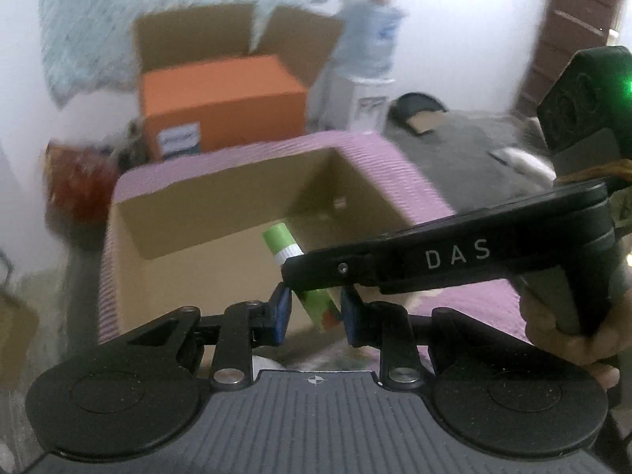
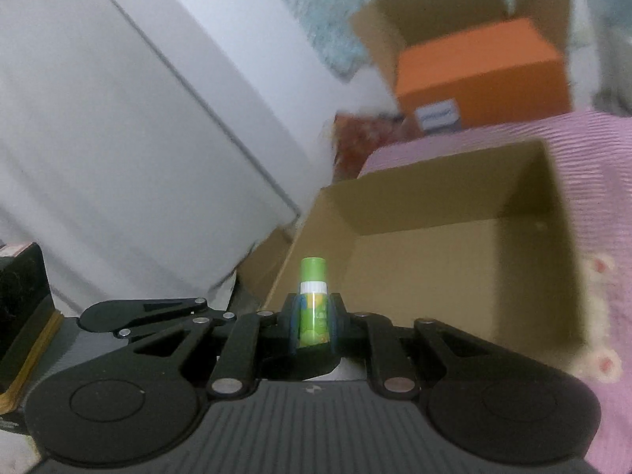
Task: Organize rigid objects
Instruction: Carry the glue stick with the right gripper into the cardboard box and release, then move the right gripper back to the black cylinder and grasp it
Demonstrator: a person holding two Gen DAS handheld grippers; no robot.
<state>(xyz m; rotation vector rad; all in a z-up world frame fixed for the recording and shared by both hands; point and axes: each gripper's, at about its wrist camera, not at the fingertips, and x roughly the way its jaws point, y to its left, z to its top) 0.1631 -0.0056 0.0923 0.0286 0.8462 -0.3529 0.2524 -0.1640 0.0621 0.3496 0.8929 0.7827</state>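
Green glue stick [image 2: 313, 303] clenched upright in right gripper [image 2: 314, 322], just short of open cardboard box [image 2: 434, 260] near rim; left gripper [image 1: 316, 312] closed tight around nothing beside it; risks clipping that rim, or dropping early outside box

Green tube [image 2: 313, 308] w/ white band, brown box [image 2: 454, 268], pink striped cloth [image 2: 592, 158], orange box [image 2: 482, 67].

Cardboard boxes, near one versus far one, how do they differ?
The near cardboard box shows a bare inside; the far cardboard box holds an orange box. The near one is ringed by pink cloth; the far one stands behind it, flaps raised. Both are open brown cardboard.
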